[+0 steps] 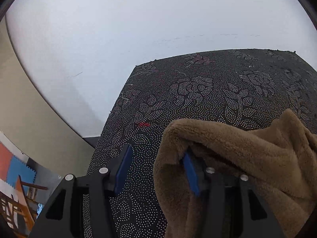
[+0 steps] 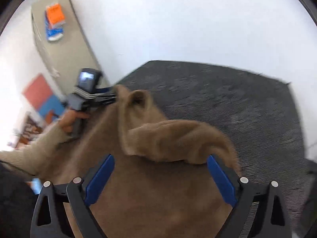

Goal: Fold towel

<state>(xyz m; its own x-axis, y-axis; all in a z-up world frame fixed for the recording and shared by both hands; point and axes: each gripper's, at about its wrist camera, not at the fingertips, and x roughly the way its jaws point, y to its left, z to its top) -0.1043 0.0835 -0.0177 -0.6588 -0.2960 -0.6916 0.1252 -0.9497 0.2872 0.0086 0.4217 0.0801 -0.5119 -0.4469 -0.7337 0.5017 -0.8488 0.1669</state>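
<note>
Both tools work the brown towel (image 2: 138, 198) over the dotted mat (image 1: 198, 91): my left tool (image 1: 156, 168) stands half-spread, towel draped over one finger; my right tool (image 2: 160, 170) gapes, gripping nothing. Next I need a corner pinched.

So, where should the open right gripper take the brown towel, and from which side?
Probably the raised fold of the towel just ahead of the right gripper. Come from the near side, pads above and below that ridge: it stands free of the dark mat, while the left gripper is at the far corner.
</note>
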